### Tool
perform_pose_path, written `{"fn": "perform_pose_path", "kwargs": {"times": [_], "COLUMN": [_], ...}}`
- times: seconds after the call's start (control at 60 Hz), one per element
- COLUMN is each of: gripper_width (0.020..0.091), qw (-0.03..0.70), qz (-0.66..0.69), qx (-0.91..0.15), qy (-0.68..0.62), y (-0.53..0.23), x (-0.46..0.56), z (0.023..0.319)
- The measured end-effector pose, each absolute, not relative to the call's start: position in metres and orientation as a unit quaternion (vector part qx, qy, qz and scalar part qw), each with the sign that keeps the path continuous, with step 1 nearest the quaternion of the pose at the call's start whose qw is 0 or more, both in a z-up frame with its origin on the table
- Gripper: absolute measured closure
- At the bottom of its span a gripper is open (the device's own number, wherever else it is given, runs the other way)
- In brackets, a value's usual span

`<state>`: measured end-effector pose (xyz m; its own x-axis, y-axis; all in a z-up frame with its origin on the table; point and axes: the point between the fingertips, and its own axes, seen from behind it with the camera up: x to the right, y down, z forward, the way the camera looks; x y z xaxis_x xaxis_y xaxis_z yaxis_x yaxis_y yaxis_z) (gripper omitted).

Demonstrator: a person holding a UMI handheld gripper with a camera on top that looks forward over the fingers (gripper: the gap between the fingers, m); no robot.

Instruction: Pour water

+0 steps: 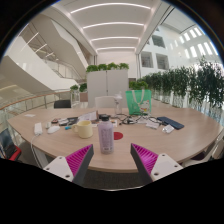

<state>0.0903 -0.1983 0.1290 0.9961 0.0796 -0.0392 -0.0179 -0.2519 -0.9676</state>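
Facing a long oval table [150, 138] in a big atrium, the gripper [107, 160] sat back from the near edge w/ nothing between its fingers. Jaws stood wide open; pink pads [77, 158] at approx 8 and 4 o'clock of the view, both touching nothing.

Task items: a tall clear cup w/ purplish tint [106, 134] stood upright just ahead of the fingers, roughly 12 o'clock from the gap, near the table's front edge. Probably parked there so it was easy to reach straight on w/o clearing clutter. A squat pale cup [85, 128] sat just beside it at about 10 o'clock from the tall one, apart, not touching as far as could be told. Likely the receiving vessel, since it was placed close for a short pour arc. Which one held water: couldn't tell.

Further back, mixed clutter [150, 123] spread across the table middle, too small to ID. A green transparent container [137, 100] stood at the far side, approx 1 o'clock from the tall cup. Chairs [63, 103] and potted plants [190, 85] ringed the table beyond.

Judgement: approach stage, grasp not yet made. Wide opening fit the tall cup's width, so the next move prob needed a straight advance until the cup sat between the pads, then closing. Risk: nudging the squat cup w/ the left finger.
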Motion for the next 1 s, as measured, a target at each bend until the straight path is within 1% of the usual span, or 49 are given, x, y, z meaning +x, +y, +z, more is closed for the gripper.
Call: {"fn": "perform_pose_path", "kwargs": {"times": [0.1,0.183,0.367,0.383,0.4,0.417,0.45,0.6,0.617,0.65,0.683,0.767,0.783,0.8,0.867,0.883,1.0], "gripper_width": [0.0274,0.0274,0.0278,0.0295,0.0331,0.0398,0.0555,0.0565,0.0588,0.0588,0.0603,0.0665,0.0667,0.0684,0.0691,0.0703,0.0706], "qw": [0.612,0.61,0.612,0.612,0.611,0.609,0.602,0.615,0.615,0.614,0.61,0.586,0.579,0.573,0.571,0.573,0.595], "qz": [0.055,0.058,0.039,0.039,0.04,0.04,0.039,0.04,0.041,0.039,0.033,0.043,0.05,0.057,0.051,0.039,-0.054], "qx": [-0.788,-0.79,-0.789,-0.79,-0.79,-0.792,-0.797,-0.787,-0.787,-0.788,-0.792,-0.809,-0.813,-0.817,-0.819,-0.818,-0.801], "qy": [-0.031,-0.026,-0.017,-0.019,-0.021,-0.025,-0.031,-0.025,-0.018,-0.013,-0.011,0.014,0.021,0.026,0.037,0.034,-0.021], "y": [-0.136,-0.084,0.0,0.005,0.012,0.015,0.02,0.029,0.03,0.034,0.035,0.038,0.038,0.039,0.048,0.047,0.079], "x": [0.061,0.055,0.047,0.046,0.047,0.044,0.041,0.041,0.042,0.043,0.043,0.046,0.046,0.046,0.065,0.065,0.1], "z": [0.1,0.078,0.065,0.065,0.062,0.06,0.056,0.059,0.058,0.058,0.057,0.053,0.054,0.055,0.074,0.083,0.16]}}
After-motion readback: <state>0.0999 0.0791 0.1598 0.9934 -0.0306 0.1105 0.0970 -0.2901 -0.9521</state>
